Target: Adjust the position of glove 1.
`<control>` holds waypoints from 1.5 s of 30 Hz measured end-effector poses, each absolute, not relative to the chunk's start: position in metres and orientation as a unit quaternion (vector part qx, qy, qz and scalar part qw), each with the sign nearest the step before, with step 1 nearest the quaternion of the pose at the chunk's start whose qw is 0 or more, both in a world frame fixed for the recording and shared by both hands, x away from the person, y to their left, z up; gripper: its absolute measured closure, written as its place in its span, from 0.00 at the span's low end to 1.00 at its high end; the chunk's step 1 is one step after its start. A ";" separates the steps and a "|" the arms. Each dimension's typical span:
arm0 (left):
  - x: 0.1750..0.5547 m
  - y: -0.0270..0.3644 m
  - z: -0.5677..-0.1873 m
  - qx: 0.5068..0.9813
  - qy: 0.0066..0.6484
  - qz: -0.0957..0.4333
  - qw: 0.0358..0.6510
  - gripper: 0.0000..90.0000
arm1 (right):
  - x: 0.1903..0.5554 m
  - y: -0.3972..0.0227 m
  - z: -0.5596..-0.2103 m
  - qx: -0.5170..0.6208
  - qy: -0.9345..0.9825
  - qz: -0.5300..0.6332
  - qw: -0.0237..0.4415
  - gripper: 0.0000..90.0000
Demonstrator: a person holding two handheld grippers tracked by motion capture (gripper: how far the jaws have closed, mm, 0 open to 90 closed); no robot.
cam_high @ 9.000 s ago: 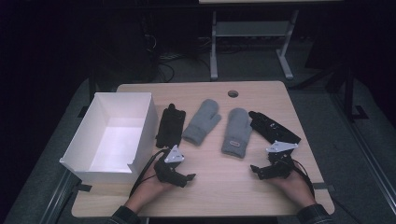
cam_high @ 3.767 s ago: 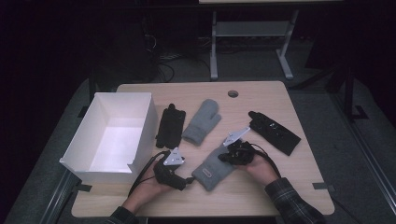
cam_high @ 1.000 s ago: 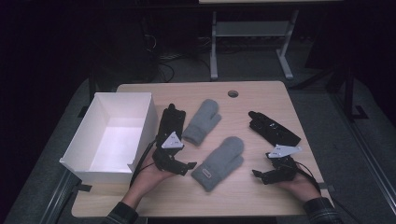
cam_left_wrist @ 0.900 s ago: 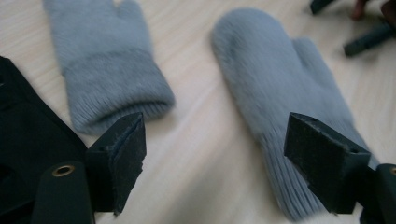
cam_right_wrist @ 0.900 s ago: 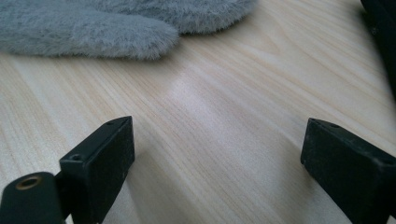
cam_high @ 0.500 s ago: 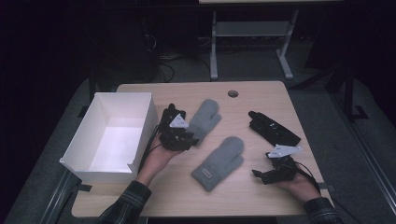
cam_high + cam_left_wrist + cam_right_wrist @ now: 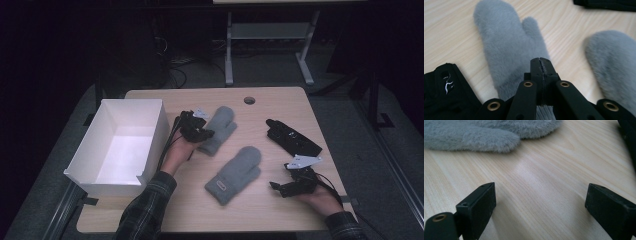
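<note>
Two grey furry mittens lie on the wooden table: the far mitten (image 7: 218, 127) and the near mitten (image 7: 235, 174). My left gripper (image 7: 202, 133) hovers over the far mitten's (image 7: 509, 45) cuff end. Its jaws have just been closing and now meet (image 7: 540, 62); I make out no fabric between them. The near mitten's tip (image 7: 614, 65) lies off to that gripper's right. My right gripper (image 7: 280, 187) rests open near the front right, its jaws (image 7: 539, 195) spread over bare wood. The near mitten (image 7: 486, 132) lies a little ahead of it.
A white open box (image 7: 155, 135) stands at the table's left. One black glove (image 7: 292, 137) lies at the back right. Another black glove (image 7: 446, 100) lies beside the far mitten, mostly under my left hand. A cable hole (image 7: 249, 100) sits near the far edge.
My left hand has moved away from me and to the right, from the table's front to the far mitten's cuff, and its jaws have closed. The right gripper has stayed put.
</note>
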State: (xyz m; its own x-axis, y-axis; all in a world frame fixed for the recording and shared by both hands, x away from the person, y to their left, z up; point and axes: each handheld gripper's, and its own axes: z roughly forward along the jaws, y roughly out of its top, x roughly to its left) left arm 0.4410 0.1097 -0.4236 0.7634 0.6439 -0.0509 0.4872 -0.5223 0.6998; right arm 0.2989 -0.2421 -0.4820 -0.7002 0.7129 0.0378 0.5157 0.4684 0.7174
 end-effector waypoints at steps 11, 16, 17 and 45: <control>0.452 0.099 -0.443 0.882 0.329 0.085 0.328 1.00 | 0.299 -0.242 -0.482 0.361 0.847 0.366 0.134 0.11; 0.446 0.101 -0.444 0.883 0.324 0.073 0.331 1.00 | 0.299 -0.242 -0.482 0.361 0.847 0.366 0.134 0.11; 0.444 0.102 -0.444 0.883 0.324 0.071 0.334 1.00 | 0.299 -0.242 -0.482 0.361 0.847 0.366 0.134 0.11; 0.389 0.110 -0.418 0.895 0.264 0.051 0.356 0.99 | 0.300 -0.241 -0.482 0.362 0.847 0.366 0.133 0.11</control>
